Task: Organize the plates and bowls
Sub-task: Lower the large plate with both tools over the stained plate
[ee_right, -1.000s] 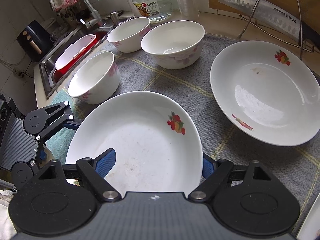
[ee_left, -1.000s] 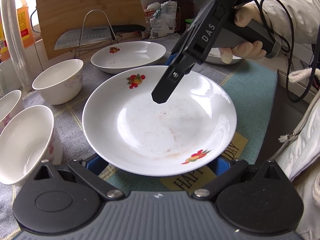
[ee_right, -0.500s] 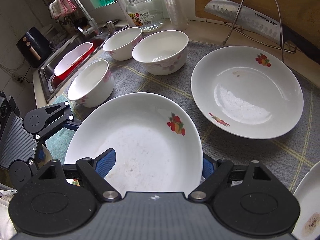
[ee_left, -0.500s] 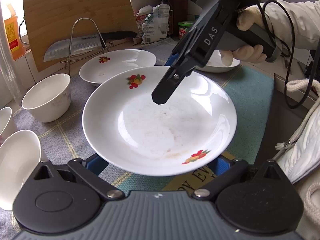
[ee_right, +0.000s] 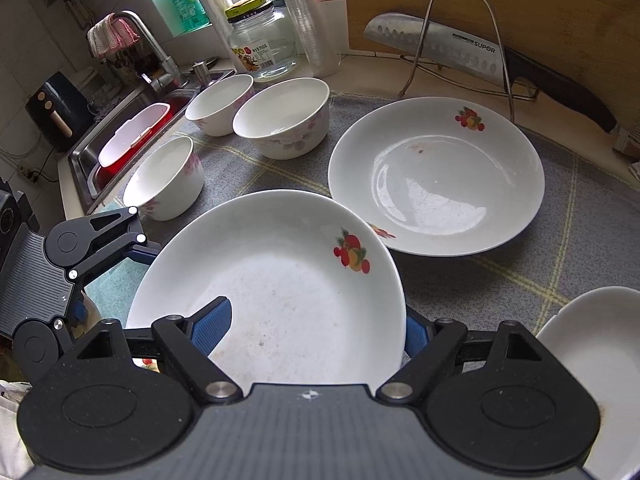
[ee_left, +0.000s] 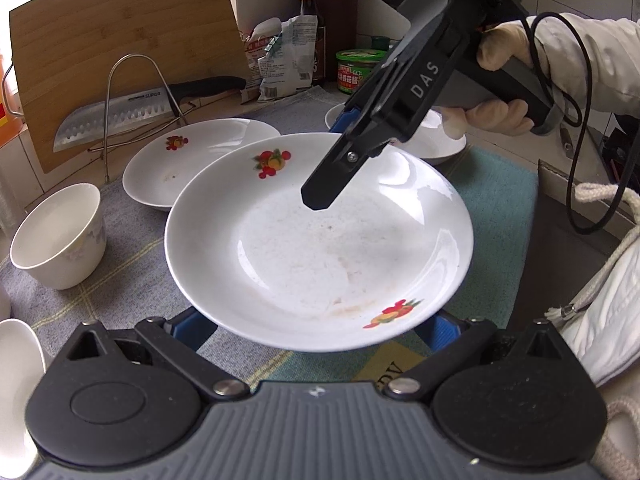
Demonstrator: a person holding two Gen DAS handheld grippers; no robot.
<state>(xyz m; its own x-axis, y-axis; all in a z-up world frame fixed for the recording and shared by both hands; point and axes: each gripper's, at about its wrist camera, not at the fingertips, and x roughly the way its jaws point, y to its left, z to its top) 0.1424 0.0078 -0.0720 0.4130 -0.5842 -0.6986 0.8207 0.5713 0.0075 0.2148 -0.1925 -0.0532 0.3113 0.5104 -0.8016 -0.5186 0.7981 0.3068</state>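
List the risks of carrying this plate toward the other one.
1. The carried plate is held only at opposite rims by the left gripper and right gripper; uneven motion could tip it.
2. Its far edge overhangs the resting plate; lowering carelessly could chip both.
3. Nearby bowls could be knocked.

Glossy ceramic plate [ee_left: 320, 248], wooden board [ee_left: 120, 60]

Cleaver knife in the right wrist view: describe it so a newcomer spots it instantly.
Start at the large wooden cutting board leaning against the wall at the back of the counter. In front of it stands a bent wire rack, and the steel cleaver knife rests across that rack. It is the only blade there, with a dimpled edge, a black handle and "SUPOR" printed on it.
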